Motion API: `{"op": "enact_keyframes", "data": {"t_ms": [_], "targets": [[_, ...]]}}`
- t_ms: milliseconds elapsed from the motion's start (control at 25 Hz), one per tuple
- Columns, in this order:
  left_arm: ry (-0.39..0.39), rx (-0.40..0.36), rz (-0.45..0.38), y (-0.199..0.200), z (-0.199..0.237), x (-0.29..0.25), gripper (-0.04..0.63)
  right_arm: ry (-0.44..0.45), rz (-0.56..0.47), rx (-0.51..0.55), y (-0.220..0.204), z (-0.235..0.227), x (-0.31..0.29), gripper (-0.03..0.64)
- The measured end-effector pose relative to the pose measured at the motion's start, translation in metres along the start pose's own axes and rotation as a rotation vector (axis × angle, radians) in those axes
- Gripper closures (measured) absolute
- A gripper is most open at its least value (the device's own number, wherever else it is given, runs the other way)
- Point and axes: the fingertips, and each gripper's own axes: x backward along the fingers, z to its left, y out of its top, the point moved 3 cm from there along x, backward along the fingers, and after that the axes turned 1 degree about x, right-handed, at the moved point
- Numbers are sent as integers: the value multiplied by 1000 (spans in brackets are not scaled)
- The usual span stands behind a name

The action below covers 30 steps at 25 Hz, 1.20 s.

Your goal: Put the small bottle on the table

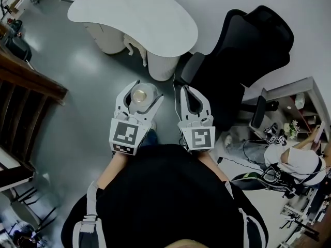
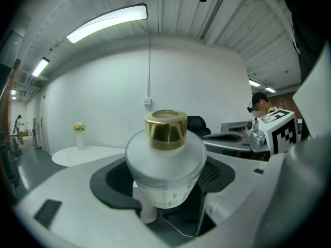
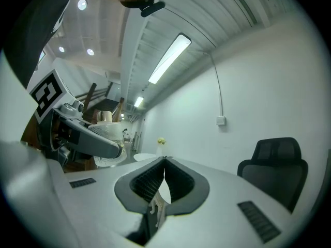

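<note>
The small bottle [image 1: 142, 95] is frosted white with a gold cap [image 2: 165, 129]. My left gripper [image 1: 146, 90] is shut on it, the two jaws pressing its wide body [image 2: 164, 169] from either side, held upright above the grey floor. My right gripper [image 1: 184, 89] is beside it on the right, shut with nothing between its jaws [image 3: 165, 162]. The white kidney-shaped table [image 1: 134, 14] stands ahead, some way beyond both grippers. In the left gripper view the table [image 2: 83, 155] lies far off at the left, with a vase of yellow flowers [image 2: 78, 133] on it.
A black office chair [image 1: 248, 50] stands close on the right. White pedestal bases [image 1: 163, 66] sit under the table. Dark wooden stairs [image 1: 26, 87] run along the left. A cluttered desk [image 1: 289, 94], floor cables and a seated person [image 1: 295, 161] are at the far right.
</note>
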Motion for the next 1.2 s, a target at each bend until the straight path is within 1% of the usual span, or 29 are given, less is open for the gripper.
{"op": "enact_keyframes", "data": {"t_ms": [80,160,280,480,800,960,1200], "targets": [[-13,0,3,1,15,-12,261,-29,-4,-1,4,-5,-19,594],[-26,-3,6,4,20,-22,261,-50,-4,-3,7,-12,-28,594],[-46,-7,9,7,26,-36,261,-58,-6,-1,6,-18,-39,594],[-89,-6,16,6,57,-58,261,-80,-8,-1,-1,-17,-73,594],[-147,-13,27,3,73,-80,261,-118,3,-6,-6,-20,-97,594],[-159,-5,35,0,79,-84,261,-123,8,-3,-7,-20,-105,594],[-155,6,40,1,92,-93,261,-122,19,-1,-6,-24,-119,594]]}}
